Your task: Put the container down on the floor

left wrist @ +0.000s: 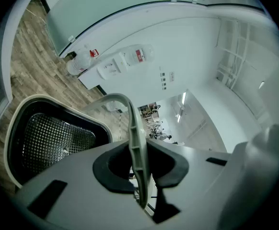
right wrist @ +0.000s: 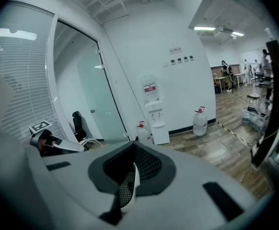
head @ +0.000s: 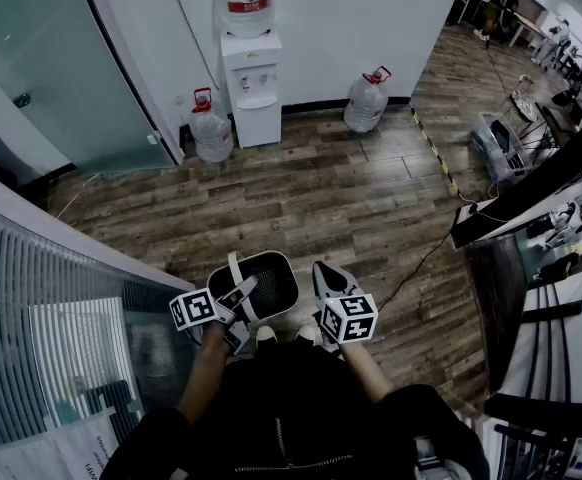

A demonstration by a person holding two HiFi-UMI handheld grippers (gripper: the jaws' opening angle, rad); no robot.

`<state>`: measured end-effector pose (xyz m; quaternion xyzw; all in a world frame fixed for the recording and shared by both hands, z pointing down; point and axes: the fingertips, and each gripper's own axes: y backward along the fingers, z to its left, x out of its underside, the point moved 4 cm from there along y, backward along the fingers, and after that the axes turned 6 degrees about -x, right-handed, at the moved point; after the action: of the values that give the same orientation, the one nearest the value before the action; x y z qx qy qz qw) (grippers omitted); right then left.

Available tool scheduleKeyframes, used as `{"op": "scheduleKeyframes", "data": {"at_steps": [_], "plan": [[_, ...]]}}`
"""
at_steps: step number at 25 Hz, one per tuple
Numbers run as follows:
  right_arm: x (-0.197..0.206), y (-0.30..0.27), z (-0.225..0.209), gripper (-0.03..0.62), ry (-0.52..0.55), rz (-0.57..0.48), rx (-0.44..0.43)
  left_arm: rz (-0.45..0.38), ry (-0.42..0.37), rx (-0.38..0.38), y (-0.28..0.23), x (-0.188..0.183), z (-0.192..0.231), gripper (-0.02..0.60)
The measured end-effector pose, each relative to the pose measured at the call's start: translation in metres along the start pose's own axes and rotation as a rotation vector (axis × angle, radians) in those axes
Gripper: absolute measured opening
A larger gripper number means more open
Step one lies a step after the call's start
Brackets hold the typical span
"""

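Head view: the container (head: 263, 284), a black mesh basket with a white rim and a white handle, is held up in front of the person between the two grippers, with the wood floor (head: 351, 198) below it. The left gripper (head: 241, 296) is on its handle side and the right gripper (head: 321, 276) is on the opposite rim. Further back there's a white water dispenser (head: 252, 78) against the wall with a big water bottle (head: 211, 128) on the floor beside it, plus another one (head: 367, 99) to its right.

Left gripper view: the left gripper (left wrist: 139, 163) has its jaws clamped tight on the thin white handle (left wrist: 133, 128), which runs straight up between the pads. The container (left wrist: 53, 138) hangs off to the left, and you can see right into the mesh.

Right gripper view: the right gripper (right wrist: 129, 177) has its jaws closed on the container's edge, with a strip of white rim and black mesh (right wrist: 126, 188) pinched between them. The left gripper (right wrist: 46, 139) shows at the left, and the dispenser (right wrist: 154, 110) stands by the far wall.
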<state>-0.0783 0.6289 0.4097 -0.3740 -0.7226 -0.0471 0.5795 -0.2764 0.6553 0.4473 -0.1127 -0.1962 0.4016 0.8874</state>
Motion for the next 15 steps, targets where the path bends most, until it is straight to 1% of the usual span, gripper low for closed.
{"op": "scheduleKeyframes", "data": {"at_steps": [3, 6, 9, 15], "plan": [[0.002, 0.006, -0.003, 0.009, -0.002, -0.008, 0.001, 0.005, -0.004, 0.009, -0.004, 0.006, -0.007, 0.069], [0.007, 0.009, -0.010, 0.011, 0.005, 0.012, 0.004, 0.004, -0.012, 0.011, -0.009, 0.013, -0.014, 0.069], [0.009, 0.012, -0.014, 0.011, 0.019, 0.017, 0.023, 0.009, -0.019, 0.002, -0.011, 0.016, -0.017, 0.069], [0.007, 0.022, -0.025, 0.011, 0.021, -0.008, 0.046, 0.013, -0.028, -0.019, -0.017, 0.015, -0.022, 0.069]]}}
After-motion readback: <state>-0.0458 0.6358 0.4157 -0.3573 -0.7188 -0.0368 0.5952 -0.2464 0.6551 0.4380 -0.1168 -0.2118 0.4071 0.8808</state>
